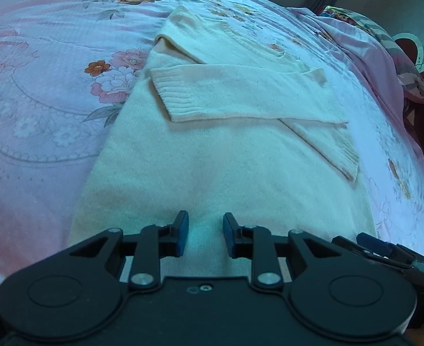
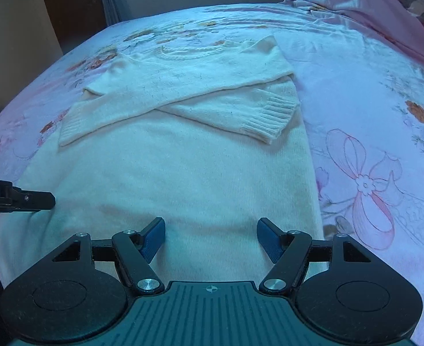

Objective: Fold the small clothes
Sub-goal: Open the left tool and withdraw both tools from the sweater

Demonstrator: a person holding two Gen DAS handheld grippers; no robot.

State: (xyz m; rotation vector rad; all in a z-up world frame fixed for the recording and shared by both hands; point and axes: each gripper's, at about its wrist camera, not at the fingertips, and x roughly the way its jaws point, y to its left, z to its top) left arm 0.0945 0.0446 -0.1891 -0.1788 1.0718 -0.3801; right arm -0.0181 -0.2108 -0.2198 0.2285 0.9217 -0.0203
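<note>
A cream knit sweater lies flat on the bed, collar at the far end, hem toward me. Both sleeves are folded across its chest and cross each other. It also shows in the right wrist view, with the crossed sleeves. My left gripper is open and empty, just above the hem's left part. My right gripper is open wider and empty, above the hem's right part. The left gripper's body shows at the left edge of the right wrist view.
The bed has a pink floral cover. A rumpled pink blanket and a patterned pillow lie at the head end. A dark door and wall stand beyond the far bed edge.
</note>
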